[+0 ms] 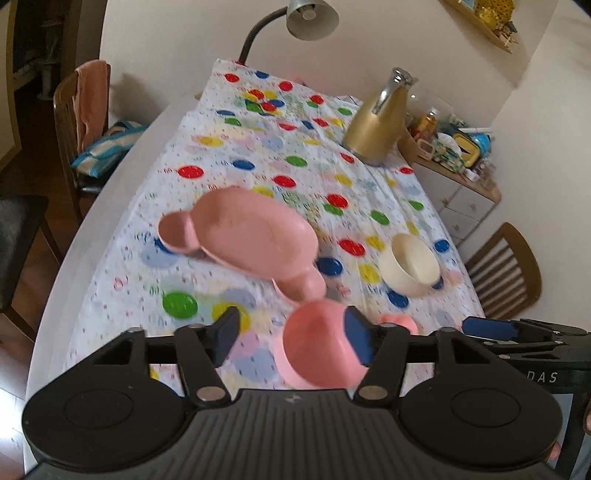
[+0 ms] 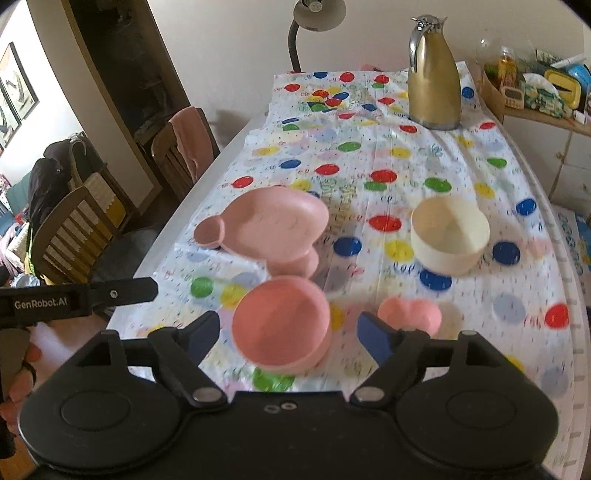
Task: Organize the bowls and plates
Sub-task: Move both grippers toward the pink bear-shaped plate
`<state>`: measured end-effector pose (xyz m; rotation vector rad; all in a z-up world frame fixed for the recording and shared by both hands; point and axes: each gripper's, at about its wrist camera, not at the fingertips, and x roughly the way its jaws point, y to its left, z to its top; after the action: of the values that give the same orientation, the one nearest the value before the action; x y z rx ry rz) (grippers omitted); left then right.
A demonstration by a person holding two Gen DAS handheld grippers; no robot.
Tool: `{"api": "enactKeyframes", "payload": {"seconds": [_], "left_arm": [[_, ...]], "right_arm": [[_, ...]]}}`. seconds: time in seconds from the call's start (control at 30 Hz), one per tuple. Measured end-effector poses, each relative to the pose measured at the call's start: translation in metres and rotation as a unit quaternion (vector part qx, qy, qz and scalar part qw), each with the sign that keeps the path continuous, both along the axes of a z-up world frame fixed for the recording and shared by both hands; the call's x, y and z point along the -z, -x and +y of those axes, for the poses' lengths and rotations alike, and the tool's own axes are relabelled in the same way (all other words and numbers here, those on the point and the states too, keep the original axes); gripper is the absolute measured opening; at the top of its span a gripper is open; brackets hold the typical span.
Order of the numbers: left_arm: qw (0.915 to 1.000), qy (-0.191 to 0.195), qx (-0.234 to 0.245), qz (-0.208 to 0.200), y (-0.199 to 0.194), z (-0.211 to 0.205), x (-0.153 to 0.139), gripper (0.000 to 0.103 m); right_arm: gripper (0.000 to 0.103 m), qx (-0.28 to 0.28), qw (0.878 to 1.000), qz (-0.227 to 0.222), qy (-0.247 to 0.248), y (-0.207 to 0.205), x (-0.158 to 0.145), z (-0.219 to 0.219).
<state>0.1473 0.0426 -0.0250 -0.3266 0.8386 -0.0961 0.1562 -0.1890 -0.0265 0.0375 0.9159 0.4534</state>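
A pink plate [image 1: 243, 232] [image 2: 273, 221] with two round ear-like lobes lies on the spotted tablecloth. Just in front of it stands a pink bowl [image 1: 314, 343] [image 2: 280, 325]. A cream bowl [image 1: 410, 264] [image 2: 448, 234] stands to the right, and a small pink dish [image 1: 399, 321] [image 2: 410, 314] sits near the front. My left gripper [image 1: 291, 338] hovers open above the pink bowl, its pads not pressing on it. My right gripper [image 2: 290, 339] is open too, wide over the same bowl, holding nothing. Each gripper shows at the edge of the other's view.
A gold thermos jug [image 1: 373, 125] [image 2: 434, 85] stands at the far right of the table [image 1: 122, 173], a desk lamp [image 1: 310, 16] behind it. Wooden chairs [image 1: 79, 122] [image 1: 506, 273] flank the table. A cluttered cabinet [image 1: 454, 147] stands at the right wall.
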Motion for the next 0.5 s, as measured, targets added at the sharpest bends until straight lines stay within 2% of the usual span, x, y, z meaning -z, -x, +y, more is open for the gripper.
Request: {"api": "enactKeyframes", "payload": {"seconds": [0.07, 0.1, 0.37, 0.5], "left_arm": [[0.9999, -0.007, -0.009, -0.006, -0.009, 0.0, 0.0, 0.079], [0.9999, -0.008, -0.013, -0.007, -0.013, 0.001, 0.001, 0.081], [0.9974, -0.019, -0.068, 0.012, -0.065, 0.016, 0.021, 0.081], [0.9947, -0.025, -0.095, 0.032, -0.09, 0.025, 0.037, 0.081]], "right_arm": [[0.093, 0.001, 1.0, -0.004, 0.006, -0.012, 0.002, 0.001], [0.094, 0.001, 1.0, -0.008, 0.007, -0.017, 0.003, 0.001], [0.101, -0.012, 0.998, -0.033, 0.045, -0.07, 0.015, 0.013], [0.101, -0.02, 0.998, -0.031, 0.046, -0.1, 0.024, 0.02]]}}
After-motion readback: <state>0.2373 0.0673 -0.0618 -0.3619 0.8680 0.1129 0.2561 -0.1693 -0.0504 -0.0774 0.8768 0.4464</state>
